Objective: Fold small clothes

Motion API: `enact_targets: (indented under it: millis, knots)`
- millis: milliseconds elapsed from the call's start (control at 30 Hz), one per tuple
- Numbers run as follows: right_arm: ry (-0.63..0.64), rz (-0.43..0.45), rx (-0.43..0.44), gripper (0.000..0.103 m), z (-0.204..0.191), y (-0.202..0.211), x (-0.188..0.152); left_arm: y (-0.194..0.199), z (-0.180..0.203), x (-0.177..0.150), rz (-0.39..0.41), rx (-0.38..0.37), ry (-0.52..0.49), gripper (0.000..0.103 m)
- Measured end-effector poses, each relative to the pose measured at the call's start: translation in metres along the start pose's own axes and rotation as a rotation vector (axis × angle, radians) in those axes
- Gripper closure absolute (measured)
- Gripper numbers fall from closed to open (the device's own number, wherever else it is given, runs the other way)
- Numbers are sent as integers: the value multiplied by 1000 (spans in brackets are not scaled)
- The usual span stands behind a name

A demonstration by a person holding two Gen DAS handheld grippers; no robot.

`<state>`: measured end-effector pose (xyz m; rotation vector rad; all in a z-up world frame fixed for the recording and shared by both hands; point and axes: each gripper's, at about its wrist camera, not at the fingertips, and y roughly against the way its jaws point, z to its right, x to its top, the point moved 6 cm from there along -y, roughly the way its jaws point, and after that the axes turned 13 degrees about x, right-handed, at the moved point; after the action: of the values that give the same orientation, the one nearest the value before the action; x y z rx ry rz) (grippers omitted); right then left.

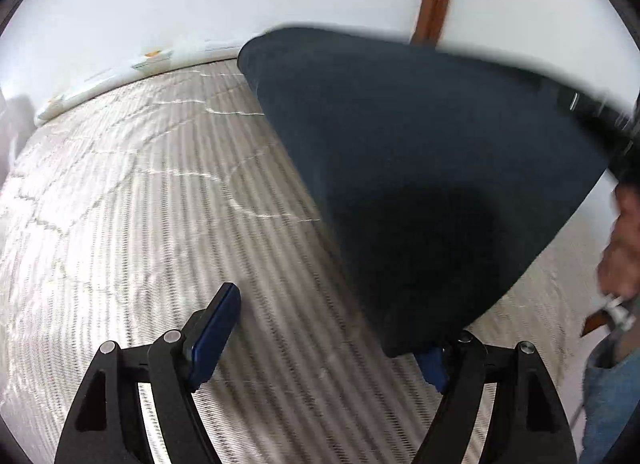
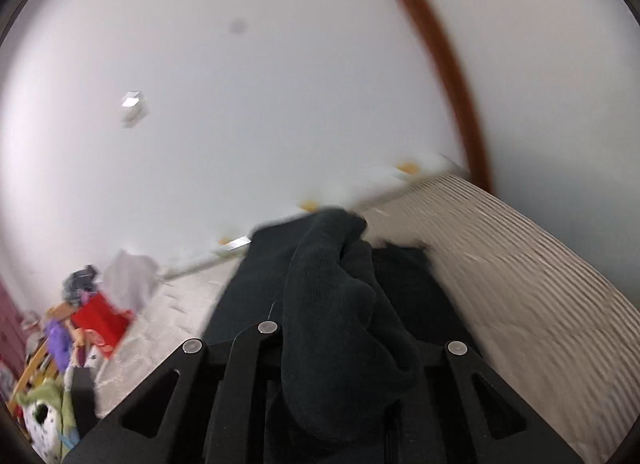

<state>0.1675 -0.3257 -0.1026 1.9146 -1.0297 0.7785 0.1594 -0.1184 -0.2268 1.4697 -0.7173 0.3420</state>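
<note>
From the left wrist, one dark navy cloth (image 1: pixel 420 168) hangs stretched and blurred above the striped mattress (image 1: pixel 140 184), its lower corner draped over the right finger of the left gripper (image 1: pixel 320 340), whose jaws stand wide apart, released. From the right wrist, that cloth (image 2: pixel 340 304) bunches thickly between the fingers of the right gripper (image 2: pixel 340 364), clenched on it, one heap of clothes (image 2: pixel 80 328) lying far left.

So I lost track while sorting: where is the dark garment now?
The dark garment is bunched between the right gripper's shut fingers, lifted over the striped mattress; in the left wrist view it hangs at the right.
</note>
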Motion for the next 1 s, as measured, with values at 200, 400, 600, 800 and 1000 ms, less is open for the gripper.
enact_targets:
  millis: [200,400,600,800,1000]
  knots:
    - [-131,-135,-79,71,62,-5,-36,3,25,6,15,-10,-24,34]
    - [-164,-157,-217,40,80,4,-46,3,38,16,28,-24,-14,52]
    - [-225,-231,-147,74,86,-34,-56,14,28,23,64,-32,61,79]
    - [-211,-263,-81,80,59,-72,-47,15,-16,26,74,7,122,82]
    - [-173,-332,9,80,4,-130,-44,17,-89,18,49,80,203,82]
